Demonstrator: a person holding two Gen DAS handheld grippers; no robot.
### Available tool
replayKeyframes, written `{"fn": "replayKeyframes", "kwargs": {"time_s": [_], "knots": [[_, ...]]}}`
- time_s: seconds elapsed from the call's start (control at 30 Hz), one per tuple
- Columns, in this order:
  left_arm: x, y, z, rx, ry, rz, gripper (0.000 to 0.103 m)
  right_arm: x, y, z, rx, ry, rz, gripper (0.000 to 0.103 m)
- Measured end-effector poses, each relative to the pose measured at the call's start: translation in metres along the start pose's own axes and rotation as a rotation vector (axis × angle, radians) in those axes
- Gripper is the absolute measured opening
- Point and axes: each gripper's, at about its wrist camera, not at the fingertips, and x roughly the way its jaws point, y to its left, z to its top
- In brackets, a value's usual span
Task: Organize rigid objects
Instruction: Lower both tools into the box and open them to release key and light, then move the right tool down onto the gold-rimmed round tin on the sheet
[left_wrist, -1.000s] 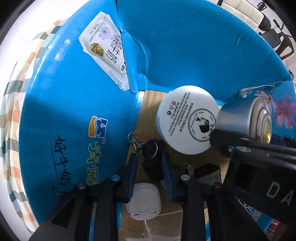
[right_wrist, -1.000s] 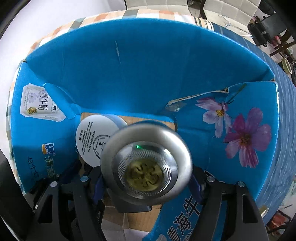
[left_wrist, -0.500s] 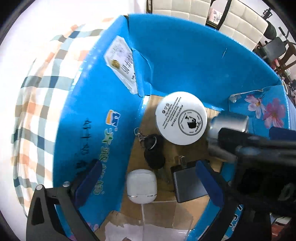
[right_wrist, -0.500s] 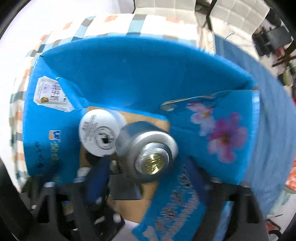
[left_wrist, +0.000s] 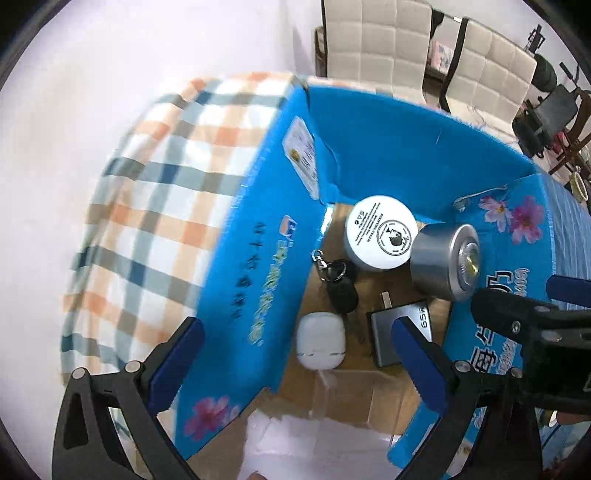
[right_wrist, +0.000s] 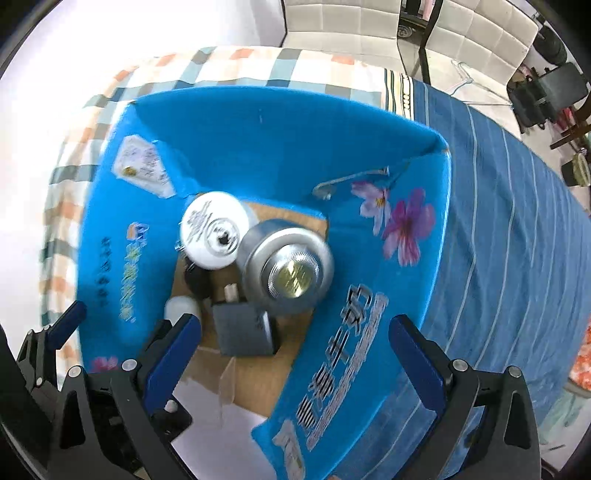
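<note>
A blue cardboard box (left_wrist: 255, 258) with open flaps holds a white cream jar (left_wrist: 380, 238), a black car key (left_wrist: 341, 288), a white earbud case (left_wrist: 320, 345), a grey charger (left_wrist: 402, 332) and a silver metal cylinder (left_wrist: 445, 264). My left gripper (left_wrist: 295, 354) is open and empty above the box's left flap. My right gripper (right_wrist: 295, 354) is open and empty above the box (right_wrist: 277, 147); the silver cylinder (right_wrist: 288, 271) stands free in the box beyond its fingers, beside the jar (right_wrist: 214, 236) and charger (right_wrist: 243, 330).
The box stands on a table with a checked cloth (left_wrist: 147, 221) on the left and a blue striped cloth (right_wrist: 517, 240) on the right. White chairs (left_wrist: 406, 44) stand behind the table.
My left gripper let go of the black key, opened and rose away from the box. My right gripper opened off the silver cylinder, leaving it in the box, and pulled back upward.
</note>
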Motion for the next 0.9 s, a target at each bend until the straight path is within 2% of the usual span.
{"fn": "replayKeyframes", "kwargs": {"time_s": [0.1,0.43,0.6,0.73,0.9], "knots": [[-0.024,0.004,0.008,-0.018,-0.043,0.005,0.103,-0.016,-0.002,-0.021,-0.014,-0.031,0.023,0.103],[-0.108,-0.002,-0.028,-0.038,-0.164,0.003,0.103,-0.086,-0.017,-0.084,-0.065,-0.158,0.137,0.103],[-0.151,-0.019,-0.047,-0.028,-0.242,0.016,0.103,-0.123,-0.029,-0.117,-0.091,-0.222,0.189,0.103],[-0.176,-0.033,-0.055,-0.021,-0.275,-0.001,0.103,-0.15,-0.044,-0.139,-0.094,-0.256,0.228,0.103],[-0.203,-0.059,-0.061,0.008,-0.318,-0.016,0.103,-0.179,-0.078,-0.165,-0.064,-0.312,0.258,0.103]]}}
